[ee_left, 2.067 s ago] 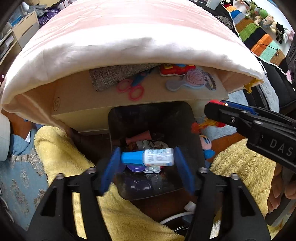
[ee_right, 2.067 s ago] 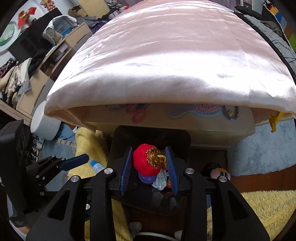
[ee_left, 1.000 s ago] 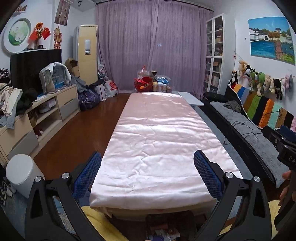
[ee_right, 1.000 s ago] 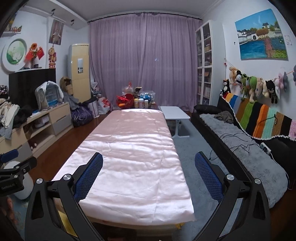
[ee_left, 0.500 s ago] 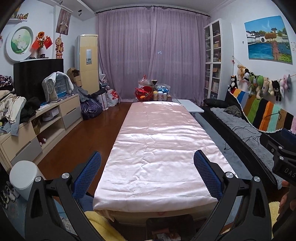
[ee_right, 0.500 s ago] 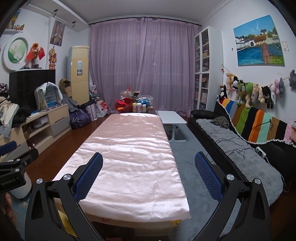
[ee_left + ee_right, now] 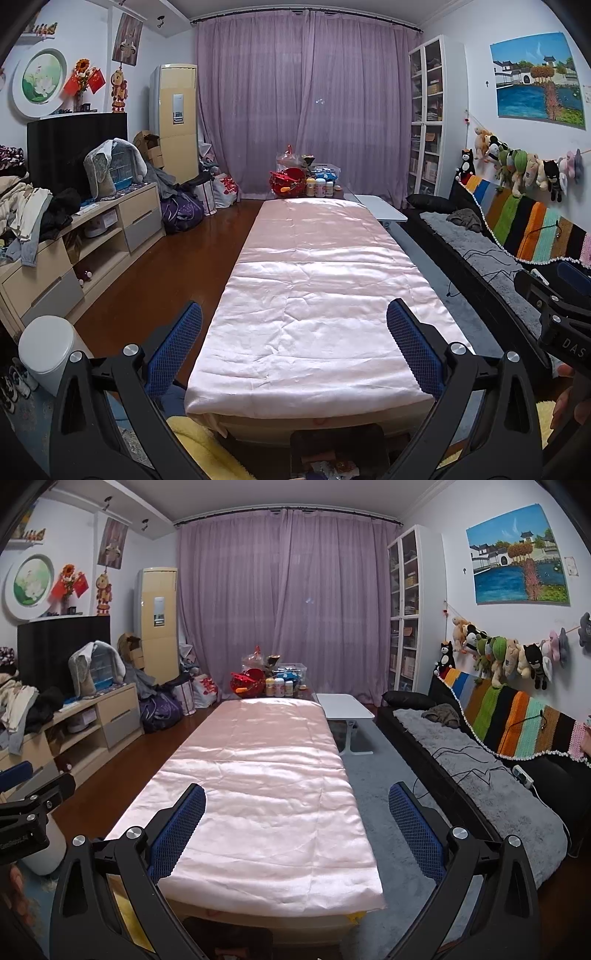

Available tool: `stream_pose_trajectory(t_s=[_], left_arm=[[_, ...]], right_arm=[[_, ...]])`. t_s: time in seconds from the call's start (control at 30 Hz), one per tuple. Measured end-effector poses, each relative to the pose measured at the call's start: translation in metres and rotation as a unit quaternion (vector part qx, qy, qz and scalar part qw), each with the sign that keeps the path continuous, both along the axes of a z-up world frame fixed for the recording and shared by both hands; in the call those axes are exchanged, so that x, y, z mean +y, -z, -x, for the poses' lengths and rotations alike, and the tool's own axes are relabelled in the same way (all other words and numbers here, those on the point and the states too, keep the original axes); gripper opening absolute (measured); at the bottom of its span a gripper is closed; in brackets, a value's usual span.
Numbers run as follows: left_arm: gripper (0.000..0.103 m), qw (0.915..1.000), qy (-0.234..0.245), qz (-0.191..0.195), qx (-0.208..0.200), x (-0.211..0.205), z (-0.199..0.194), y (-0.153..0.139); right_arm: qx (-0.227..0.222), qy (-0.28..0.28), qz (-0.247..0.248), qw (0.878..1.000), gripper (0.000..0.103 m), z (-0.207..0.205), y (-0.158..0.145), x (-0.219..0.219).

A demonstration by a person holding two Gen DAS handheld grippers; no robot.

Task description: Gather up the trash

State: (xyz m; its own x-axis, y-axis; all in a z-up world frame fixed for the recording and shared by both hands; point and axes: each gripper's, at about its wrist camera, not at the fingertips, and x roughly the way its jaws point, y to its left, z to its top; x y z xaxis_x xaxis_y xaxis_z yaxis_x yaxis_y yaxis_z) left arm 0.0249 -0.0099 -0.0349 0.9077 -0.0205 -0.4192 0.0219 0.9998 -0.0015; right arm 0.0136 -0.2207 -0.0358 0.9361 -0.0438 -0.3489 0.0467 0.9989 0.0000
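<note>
Nearest: both grippers level, looking down the room. Left gripper [image 7: 294, 347] has jaws spread wide, nothing between them; right gripper [image 7: 296, 829] same, wide apart & empty.

Task's thing: the black bin [image 7: 338, 448] sits low at the bottom edge of the left view, just under the near end of the bench, w/ bits of trash [image 7: 334, 469] visible inside. In the right view only a dark shape shows there; can't tell more. A yellow fluffy blanket [image 7: 207, 446] lies just beside the bin on its left.

Risks, as a guess: both cams point over the bench, not down at the bin, so any further drop would go in half-blind & could miss or catch the rim. No loose trash shows on the bench top, so a reach could be aimed at the wrong stuff, e.g. the bottles [image 7: 320, 188] at the far end, which may not be trash at all. The two grippers are close side by side; swinging either inward could knock them together.

Surface: long low bench covered in a pink satin sheet [image 7: 314, 295], wrinkled, shiny, prob. slippery; it overhangs the near edge.

Room, further out: dark wood floor [image 7: 155, 280] on the left, white cylindrical bin [image 7: 46, 349] near left, drawer unit piled w/ clothes, grey rug [image 7: 388, 812] & dark sofa w/ striped crochet throw [image 7: 517, 720] on the right, small white folding table [image 7: 345, 705] beyond, purple curtains [image 7: 306, 99] at the back.
</note>
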Motion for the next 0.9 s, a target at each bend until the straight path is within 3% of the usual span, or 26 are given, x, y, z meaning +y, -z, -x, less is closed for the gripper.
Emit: stream_pose_trajectory(t_s=[0.9], left_arm=[[0.095, 1.0000, 0.003, -0.002, 0.002, 0.0013, -0.0014, -0.0028]], right_arm=[[0.005, -0.004, 0.002, 1.000, 0.100, -0.0003, -0.0007, 0.0056]])
